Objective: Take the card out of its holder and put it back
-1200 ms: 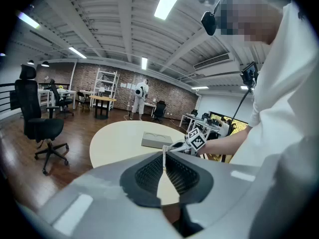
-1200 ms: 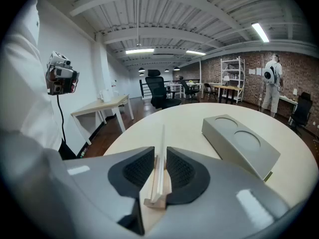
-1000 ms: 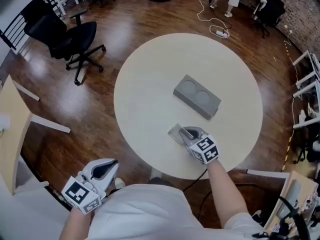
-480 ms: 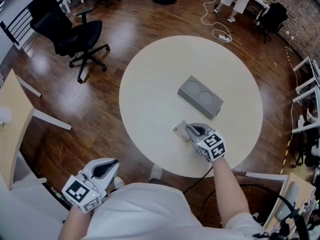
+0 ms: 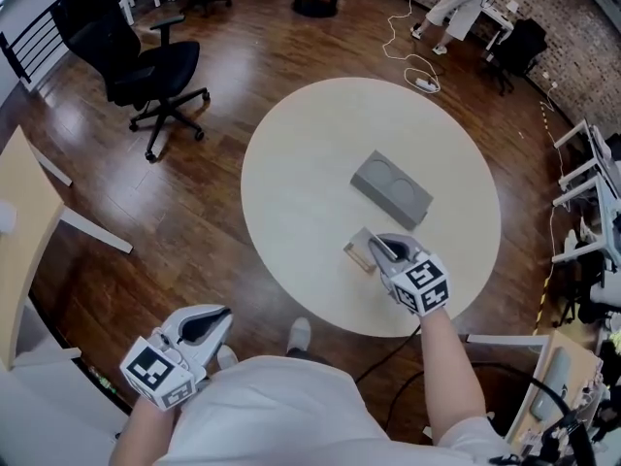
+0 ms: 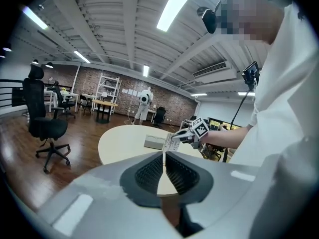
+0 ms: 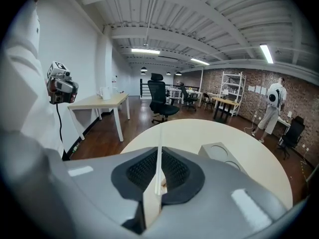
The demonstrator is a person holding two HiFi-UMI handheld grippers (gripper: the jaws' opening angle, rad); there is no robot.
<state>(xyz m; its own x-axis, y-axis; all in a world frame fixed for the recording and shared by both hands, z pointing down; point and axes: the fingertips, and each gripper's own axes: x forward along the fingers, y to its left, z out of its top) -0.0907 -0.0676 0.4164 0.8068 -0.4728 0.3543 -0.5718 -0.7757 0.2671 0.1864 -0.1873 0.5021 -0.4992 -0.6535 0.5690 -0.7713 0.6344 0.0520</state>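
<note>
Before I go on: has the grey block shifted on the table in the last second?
No. The grey block keeps its spot and angle against the rim of the table; only the head camera drifted.

block [image 5: 391,188] on table [image 5: 291,183] centre | card [image 5: 361,249] before it, near edge | chair [image 5: 146,66] left of table

a round table [image 5: 310,163] stands on a brown wood floor [image 5: 194,212]. a black chair [image 5: 146,61] is near. a brick wall [image 5: 582,32] is far back.

We see the card [image 5: 359,251], thin, pale and rectangular, clamped edge-on in the right tongs [image 5: 378,249] over the table's [image 5: 310,163] near edge.
</note>
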